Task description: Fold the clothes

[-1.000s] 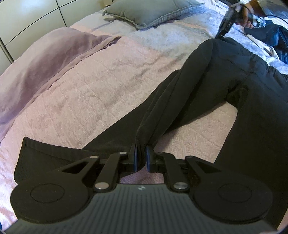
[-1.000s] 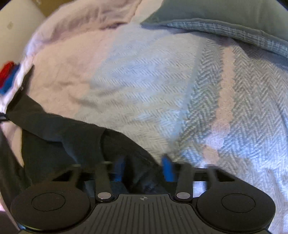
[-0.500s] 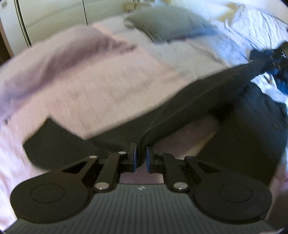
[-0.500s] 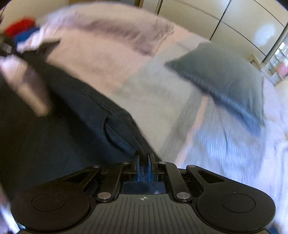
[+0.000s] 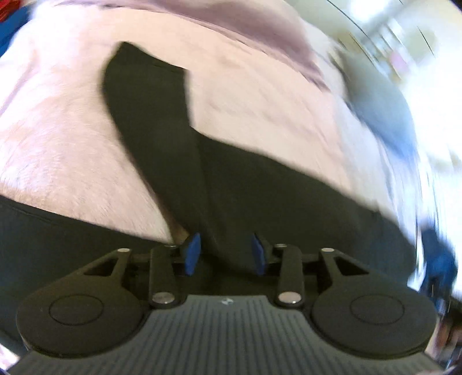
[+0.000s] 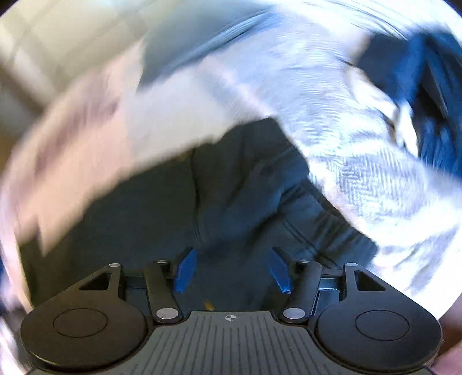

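Left gripper (image 5: 225,253) and right gripper (image 6: 232,269), jaws just parted, pads clear of the black trousers (image 5: 179,150) lying on the pink bedspread (image 5: 57,129). Risk: released cloth may slump, spoiling the fold.

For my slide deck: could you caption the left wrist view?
Left gripper, fingers just opened, above black trousers spread on a pink bedspread.

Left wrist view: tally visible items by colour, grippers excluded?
Black: 1, trousers
Pink: 1, quilt
Mauve: 1, blanket
Grey-blue: 1, blurred pillow
Total: 4
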